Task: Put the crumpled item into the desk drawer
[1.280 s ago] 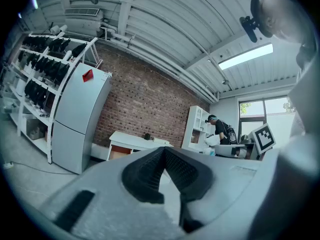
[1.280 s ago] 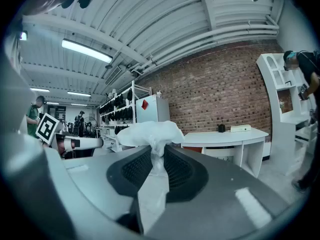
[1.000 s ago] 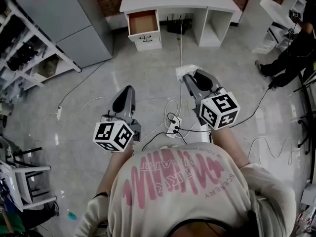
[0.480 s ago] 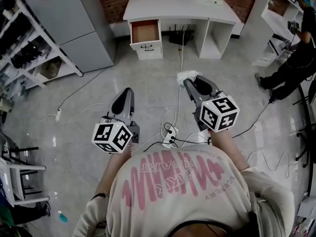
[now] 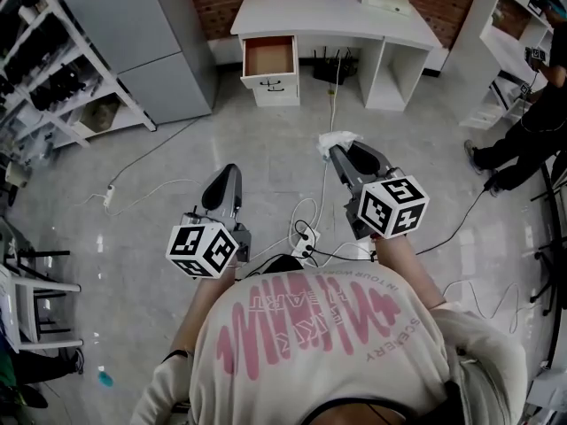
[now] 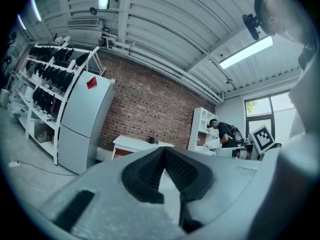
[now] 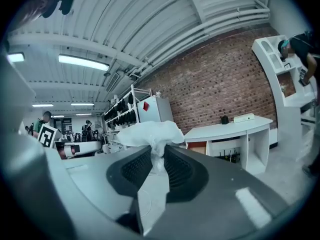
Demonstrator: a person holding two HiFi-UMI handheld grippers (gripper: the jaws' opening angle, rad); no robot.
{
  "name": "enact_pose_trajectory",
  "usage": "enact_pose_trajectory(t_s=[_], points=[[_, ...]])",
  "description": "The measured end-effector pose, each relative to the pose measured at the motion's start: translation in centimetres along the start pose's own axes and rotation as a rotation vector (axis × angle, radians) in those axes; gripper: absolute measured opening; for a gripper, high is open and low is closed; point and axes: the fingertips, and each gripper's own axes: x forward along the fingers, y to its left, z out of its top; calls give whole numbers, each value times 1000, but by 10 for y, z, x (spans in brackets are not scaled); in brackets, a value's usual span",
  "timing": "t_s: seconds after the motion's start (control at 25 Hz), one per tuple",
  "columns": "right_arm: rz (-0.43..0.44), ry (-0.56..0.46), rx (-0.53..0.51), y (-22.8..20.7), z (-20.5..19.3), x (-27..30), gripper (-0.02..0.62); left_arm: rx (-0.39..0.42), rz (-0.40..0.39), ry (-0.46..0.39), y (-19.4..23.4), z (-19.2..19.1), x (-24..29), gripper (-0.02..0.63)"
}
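A crumpled white paper (image 5: 337, 139) (image 7: 150, 133) is pinched between the pads of my right gripper (image 5: 341, 150) (image 7: 156, 160), which is shut on it and held level above the floor. My left gripper (image 5: 227, 177) (image 6: 163, 160) is level at the left, its tips meeting, nothing in it. The white desk (image 5: 306, 11) (image 7: 227, 129) stands ahead against the brick wall. Its top drawer (image 5: 268, 57) is pulled out and shows a bare brown inside. The drawer is well ahead of both grippers.
White cables and a power strip (image 5: 306, 237) lie on the floor by my feet. A grey fridge (image 5: 146, 34) and a shoe rack (image 5: 53, 69) stand at the left. A white shelf (image 5: 509, 25) and a person (image 5: 532, 113) are at the right.
The desk and open drawer have shifted right and lower in the head view. Both grippers keep their places in the picture, the paper still in the right one.
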Motion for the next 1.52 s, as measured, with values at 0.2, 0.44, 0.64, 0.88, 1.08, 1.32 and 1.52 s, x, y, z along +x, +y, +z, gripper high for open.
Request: enact_pose_trajectory(t_s=[0.2, 0.44, 0.64, 0.88, 1.08, 1.32, 1.52], points=[[29, 14, 18, 3, -9, 3, 86, -25, 27, 9, 5, -7, -7, 0], [19, 12, 28, -10, -8, 0, 86, -59, 15, 18, 5, -12, 2, 0], [-6, 5, 62, -25, -11, 0, 86, -55, -24, 12, -3, -10, 15, 0], [7, 8, 56, -26, -14, 20, 86, -79, -25, 18, 14, -16, 29, 0], [-6, 24, 47, -32, -20, 43, 86, -86, -38, 16, 33, -20, 48, 0], [-40, 42, 43, -42, -21, 83, 86, -109, -78, 37, 65, -23, 84, 0], [-69, 53, 44, -56, -11, 135, 86, -121, -101, 50, 107, -9, 128, 0]])
